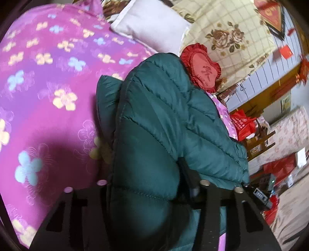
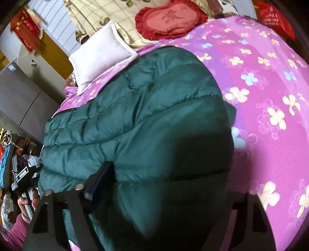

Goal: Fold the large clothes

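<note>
Both tools are busy with the same garment. From the left wrist view, the left tool (image 1: 152,185) has a thick fold of the dark green quilted puffer jacket (image 1: 154,115) bulging up between its two black fingers, and the padded fabric fills the gap, so I judge that it is pinching the jacket. From the right wrist view, the right tool (image 2: 160,191) stands wider, with a big puffy roll of the same jacket (image 2: 146,108) between its fingers; the right finger is mostly hidden behind the fabric, so I cannot tell if the pads really press on it.

The jacket lies on the bed, on a pink-purple bed cover with yellow and blue flowers (image 1: 48,77), close to the near edge of the bed and reaching toward the side edge where the room begins. A white pillow (image 2: 100,56) and a red heart-shaped cushion with a frill (image 2: 170,19) rest at the far end of the bed.

This jacket looks light, soft and springy, with smooth shiny fabric that may slip. I think a deep hold on a seam or hem is safer than on a puffed panel, because the filling compresses and then pushes back.

A dark character is printed on the cushion, and below it small letters which I cannot read surely. A red bag (image 2: 274,17) at the far corner has white writing, too blurred.
</note>
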Demonstrator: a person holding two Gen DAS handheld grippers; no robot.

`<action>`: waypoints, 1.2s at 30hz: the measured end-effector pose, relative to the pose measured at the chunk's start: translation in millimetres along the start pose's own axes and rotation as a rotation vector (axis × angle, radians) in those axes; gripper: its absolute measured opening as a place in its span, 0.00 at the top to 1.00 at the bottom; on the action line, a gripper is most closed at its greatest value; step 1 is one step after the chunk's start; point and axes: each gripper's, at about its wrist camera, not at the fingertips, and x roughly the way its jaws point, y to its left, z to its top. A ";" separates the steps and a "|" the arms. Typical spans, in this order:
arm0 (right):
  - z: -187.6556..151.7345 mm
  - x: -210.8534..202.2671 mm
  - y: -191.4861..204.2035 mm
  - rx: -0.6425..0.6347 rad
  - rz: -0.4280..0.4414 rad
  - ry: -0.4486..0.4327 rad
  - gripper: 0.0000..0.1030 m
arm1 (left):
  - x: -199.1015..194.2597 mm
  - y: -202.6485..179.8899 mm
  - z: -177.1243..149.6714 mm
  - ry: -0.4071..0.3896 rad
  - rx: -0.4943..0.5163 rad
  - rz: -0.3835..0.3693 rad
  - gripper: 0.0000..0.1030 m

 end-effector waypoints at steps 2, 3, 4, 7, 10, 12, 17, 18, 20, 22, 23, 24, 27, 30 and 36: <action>-1.3 -9.7 7.3 -0.018 -0.002 -0.015 0.39 | -7.4 -9.5 0.3 -0.012 0.015 0.003 0.66; -2.2 -15.4 8.6 -0.021 0.002 -0.023 0.44 | -11.4 -12.0 0.2 -0.016 0.016 0.000 0.68; -2.7 -23.2 11.9 -0.024 0.010 -0.036 0.46 | -15.8 -14.4 0.0 -0.020 0.019 -0.005 0.70; -5.1 -49.1 23.6 -0.038 0.042 -0.076 0.53 | -34.5 -25.4 -3.1 -0.030 0.046 -0.022 0.72; -11.6 -71.7 37.2 -0.058 0.062 -0.091 0.55 | -57.0 -38.9 -10.9 -0.034 0.089 -0.045 0.73; -20.5 -85.8 43.2 -0.061 0.076 -0.088 0.55 | -74.9 -43.7 -20.6 -0.032 0.104 -0.067 0.73; -55.2 -122.5 48.4 -0.041 0.132 -0.069 0.55 | -114.1 -38.2 -51.1 0.002 0.106 -0.094 0.73; -64.8 -127.8 49.6 -0.044 0.141 -0.058 0.55 | -121.2 -33.5 -58.8 0.014 0.102 -0.091 0.73; -81.6 -133.0 52.7 -0.058 0.132 -0.035 0.55 | -129.5 -23.4 -71.7 0.031 0.084 -0.058 0.72; -95.8 -129.0 53.7 -0.079 0.087 -0.006 0.51 | -129.1 -15.9 -80.2 0.048 0.079 0.004 0.65; -101.9 -121.1 53.6 -0.086 0.032 0.017 0.41 | -125.2 -10.7 -84.7 0.066 0.072 0.053 0.61; -105.5 -112.6 53.2 -0.095 -0.034 0.034 0.30 | -118.5 -4.7 -89.3 0.095 0.063 0.109 0.52; -120.1 -85.1 50.8 -0.125 -0.195 0.076 0.14 | -111.6 1.1 -101.6 0.090 0.067 0.213 0.36; -124.2 -92.2 53.9 -0.111 -0.240 0.034 0.14 | -128.4 -15.9 -110.8 0.020 0.135 0.311 0.36; -136.3 -144.3 90.7 -0.169 -0.345 -0.083 0.13 | -172.7 -53.3 -132.3 -0.132 0.248 0.457 0.36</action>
